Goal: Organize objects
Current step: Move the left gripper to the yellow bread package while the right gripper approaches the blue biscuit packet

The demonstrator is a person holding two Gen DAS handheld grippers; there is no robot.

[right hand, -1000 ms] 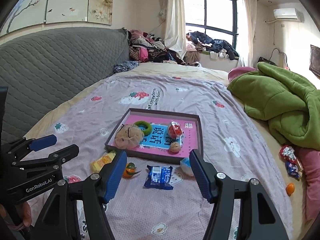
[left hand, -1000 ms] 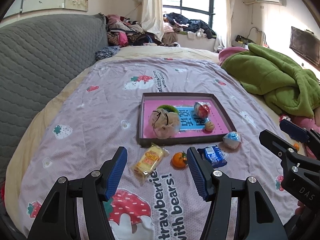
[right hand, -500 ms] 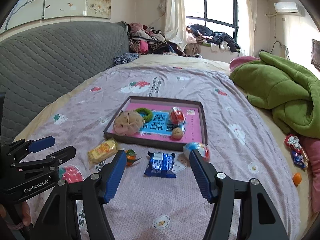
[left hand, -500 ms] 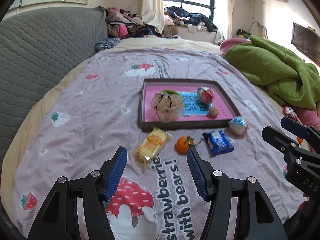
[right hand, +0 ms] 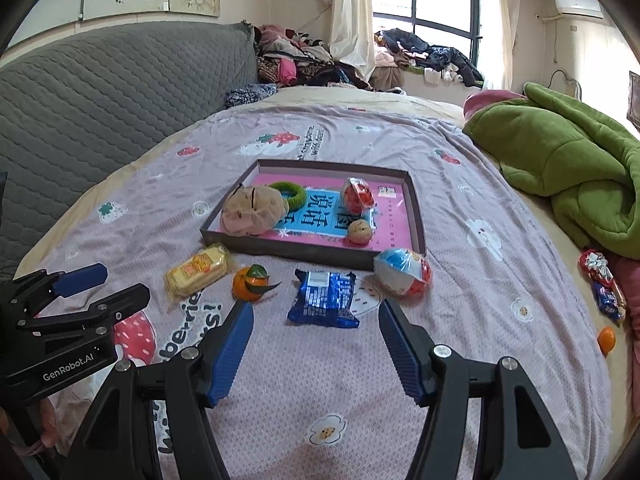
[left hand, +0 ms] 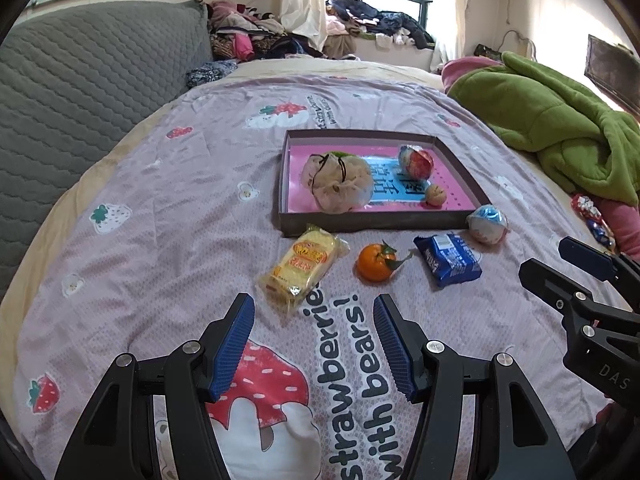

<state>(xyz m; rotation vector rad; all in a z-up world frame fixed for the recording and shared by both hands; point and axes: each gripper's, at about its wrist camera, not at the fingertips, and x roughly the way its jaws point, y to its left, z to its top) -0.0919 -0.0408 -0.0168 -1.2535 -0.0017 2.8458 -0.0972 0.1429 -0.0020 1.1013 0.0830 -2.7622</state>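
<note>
Your left claw (left hand: 314, 316) and right claw (right hand: 316, 320) both gape wide, empty, above the yellow wrapped cake (left hand: 302, 266) and blue crinkled snack packet (right hand: 325, 298).

Green ring (left hand: 340, 155) mostly behind pouch (left hand: 336, 182)

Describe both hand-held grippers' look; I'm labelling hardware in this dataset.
Both are matte black linkage frames with silver pivot screws and blue ribbed finger pads. The left hand-held gripper carries white "GenRobot.AI" lettering on its side; the right hand-held gripper shows "DAS". No cables or sleeves visible.

Glossy, seemingly plastic blue wrapper (right hand: 324, 294)
</note>
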